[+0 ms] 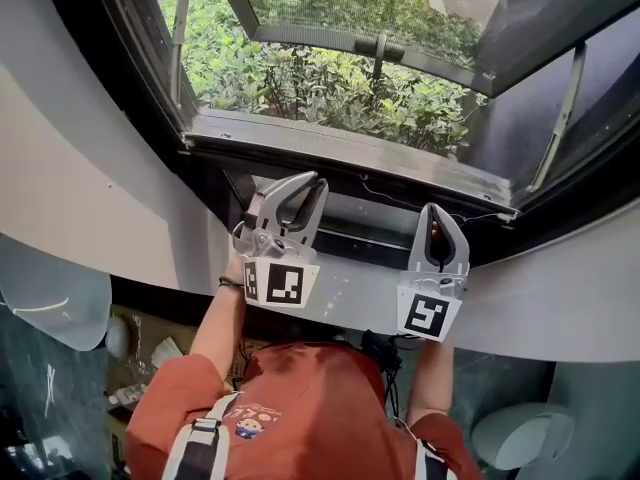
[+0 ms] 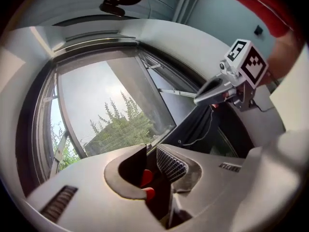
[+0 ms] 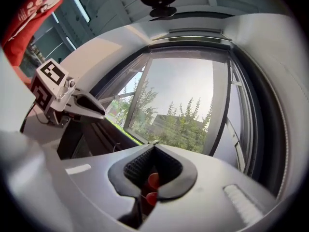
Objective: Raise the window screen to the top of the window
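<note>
Both grey, seemingly plastic: left gripper [image 1: 312,179] parted, right gripper [image 1: 437,209] shut.

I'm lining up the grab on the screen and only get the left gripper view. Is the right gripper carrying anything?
Observer: No. In the right gripper view, the right gripper has its jaws together with nothing between them.
Operator: Where do the two grippers sit against the window?
Observer: In the head view, the left gripper and the right one are side by side, both pointing towards the window's dark lower frame.
Operator: What lies beyond the opening?
Observer: The head view shows green shrubs on the ground outside, below the window.
</note>
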`<state>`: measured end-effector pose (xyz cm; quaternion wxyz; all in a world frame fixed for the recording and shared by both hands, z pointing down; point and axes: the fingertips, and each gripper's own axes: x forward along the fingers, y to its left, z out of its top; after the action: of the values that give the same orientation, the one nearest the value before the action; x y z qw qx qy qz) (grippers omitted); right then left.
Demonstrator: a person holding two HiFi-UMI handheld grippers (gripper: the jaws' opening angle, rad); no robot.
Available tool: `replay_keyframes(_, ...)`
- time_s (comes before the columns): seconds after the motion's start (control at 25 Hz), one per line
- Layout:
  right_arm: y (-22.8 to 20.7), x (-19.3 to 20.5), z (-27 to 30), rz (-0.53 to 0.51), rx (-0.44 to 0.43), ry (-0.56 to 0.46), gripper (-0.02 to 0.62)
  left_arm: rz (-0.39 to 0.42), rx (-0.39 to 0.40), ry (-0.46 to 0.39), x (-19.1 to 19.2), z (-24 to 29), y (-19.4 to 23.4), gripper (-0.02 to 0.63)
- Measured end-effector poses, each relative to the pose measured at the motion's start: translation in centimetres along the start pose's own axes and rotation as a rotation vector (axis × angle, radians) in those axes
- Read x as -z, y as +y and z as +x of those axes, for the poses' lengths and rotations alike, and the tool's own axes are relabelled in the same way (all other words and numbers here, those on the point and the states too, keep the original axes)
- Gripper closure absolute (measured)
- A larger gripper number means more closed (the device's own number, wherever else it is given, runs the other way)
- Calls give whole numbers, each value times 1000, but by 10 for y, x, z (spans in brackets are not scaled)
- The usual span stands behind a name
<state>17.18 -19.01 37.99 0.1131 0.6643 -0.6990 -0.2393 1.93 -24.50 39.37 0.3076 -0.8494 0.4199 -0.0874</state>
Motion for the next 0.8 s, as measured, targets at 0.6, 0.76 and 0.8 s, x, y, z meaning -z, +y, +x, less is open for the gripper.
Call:
replay_keyframes(0.6,15,74,19,-714,-241,414,419,568,219,332,71,7,5,478)
replay_keyframes(0.76,7,89,23,-862,-219,515,419,681,195,405,85,12,13,472)
replay_keyframes(0.8,6,92,23,-899,-208,534,420,707,191,417,87,13,14,469)
